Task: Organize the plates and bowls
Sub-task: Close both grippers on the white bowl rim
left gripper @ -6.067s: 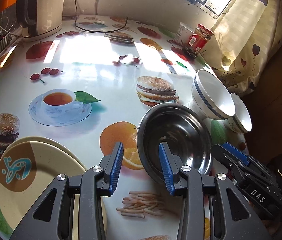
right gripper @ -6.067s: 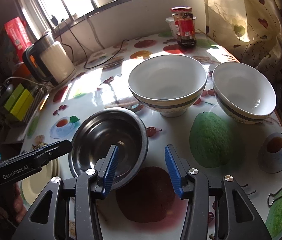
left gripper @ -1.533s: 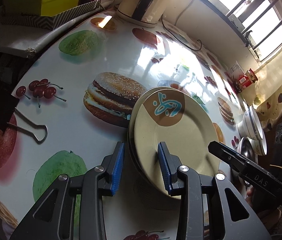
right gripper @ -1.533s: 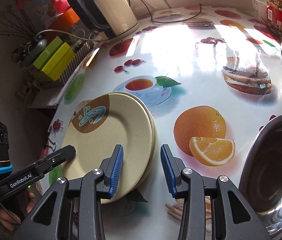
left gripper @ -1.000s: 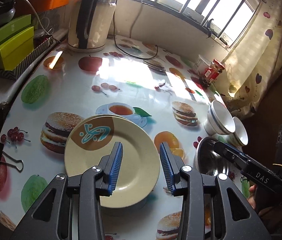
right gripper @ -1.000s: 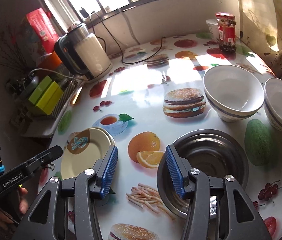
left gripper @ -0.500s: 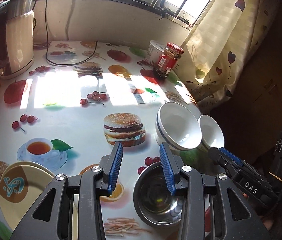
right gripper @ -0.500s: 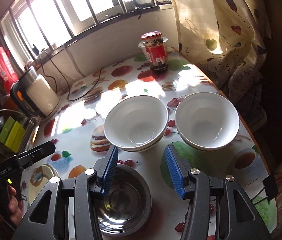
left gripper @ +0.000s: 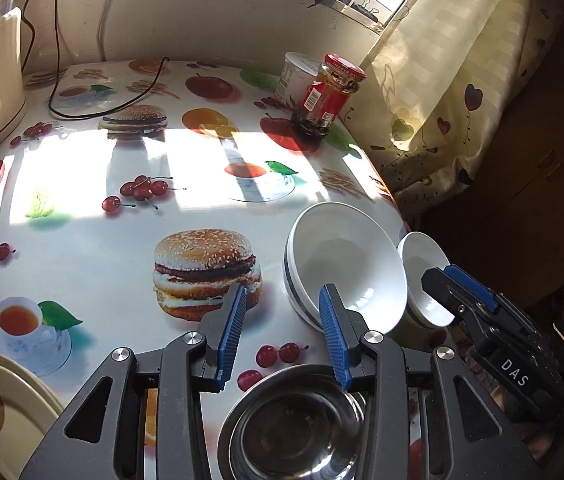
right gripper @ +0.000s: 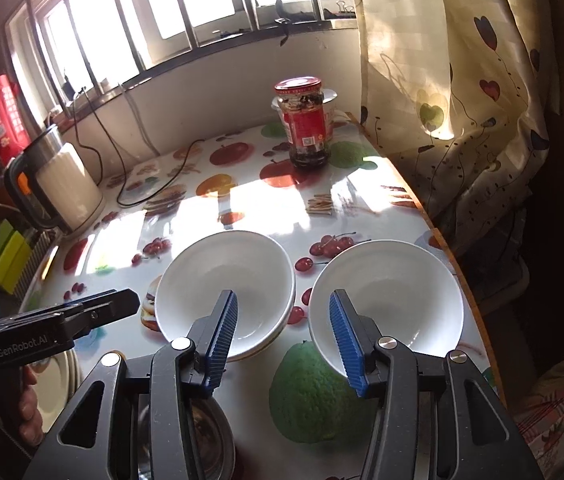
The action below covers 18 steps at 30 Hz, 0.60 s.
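- Lying at the near left of the table [left gripper: 81, 248]: cream plates [left gripper: 5, 412], already stacked.
- Sitting nearest: steel bowl [left gripper: 294, 428].
- Standing just beyond, now filling both views: stacked white bowls [right gripper: 225, 292], single white bowl [right gripper: 386, 304] to their right.
- Swinging over from the plates: left gripper [left gripper: 282, 332], right gripper [right gripper: 284, 336], fingers apart, gripping nothing, the right's just narrowing.
- Suggesting bowls next.

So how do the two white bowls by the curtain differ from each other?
The left white bowl is a nested stack: a second rim shows just under the top one. The right white bowl looks single. The left one sits further in on the table, beside the printed burger; the right one sits near the table's curtain-side edge. Both are white, upright and empty, and the left one's outside shows a dark band.
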Tool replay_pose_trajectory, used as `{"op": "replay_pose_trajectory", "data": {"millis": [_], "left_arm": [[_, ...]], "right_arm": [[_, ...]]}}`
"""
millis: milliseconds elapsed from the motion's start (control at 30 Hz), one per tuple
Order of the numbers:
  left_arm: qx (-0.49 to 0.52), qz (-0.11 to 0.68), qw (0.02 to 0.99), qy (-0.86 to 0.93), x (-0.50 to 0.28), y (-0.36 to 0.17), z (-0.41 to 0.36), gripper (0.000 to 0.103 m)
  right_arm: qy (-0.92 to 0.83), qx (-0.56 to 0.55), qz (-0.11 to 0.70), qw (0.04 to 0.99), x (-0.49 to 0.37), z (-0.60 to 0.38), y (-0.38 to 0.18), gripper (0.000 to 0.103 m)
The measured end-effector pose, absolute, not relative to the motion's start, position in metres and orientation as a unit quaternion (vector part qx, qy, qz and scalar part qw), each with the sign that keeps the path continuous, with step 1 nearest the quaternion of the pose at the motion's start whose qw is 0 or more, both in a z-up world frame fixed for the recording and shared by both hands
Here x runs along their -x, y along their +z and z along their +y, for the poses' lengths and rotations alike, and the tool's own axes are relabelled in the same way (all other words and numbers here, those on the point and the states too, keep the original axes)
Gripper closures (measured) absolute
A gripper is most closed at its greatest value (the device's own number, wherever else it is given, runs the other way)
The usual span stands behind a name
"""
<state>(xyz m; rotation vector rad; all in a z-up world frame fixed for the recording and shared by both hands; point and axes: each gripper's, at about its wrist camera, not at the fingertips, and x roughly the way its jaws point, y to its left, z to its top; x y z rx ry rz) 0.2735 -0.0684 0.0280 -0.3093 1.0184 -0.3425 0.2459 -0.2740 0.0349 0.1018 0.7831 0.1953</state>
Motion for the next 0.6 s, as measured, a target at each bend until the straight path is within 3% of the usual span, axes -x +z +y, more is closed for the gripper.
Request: {"op": "replay_pose_trajectory", "data": {"millis": [500, 600], "left_arm": [[0.15, 0.487, 0.849, -0.14, -0.281, 0.019, -0.079, 0.063], [0.143, 0.492, 0.848, -0.134, -0.284, 0.016, -0.082, 0.063]], "right_arm": [[0.137, -0.007, 0.396, 0.908, -0.286, -0.265, 0.02, 0.075], [0.142, -0.004, 0.398, 0.906, -0.289, -0.264, 0.017, 0.075]]}}
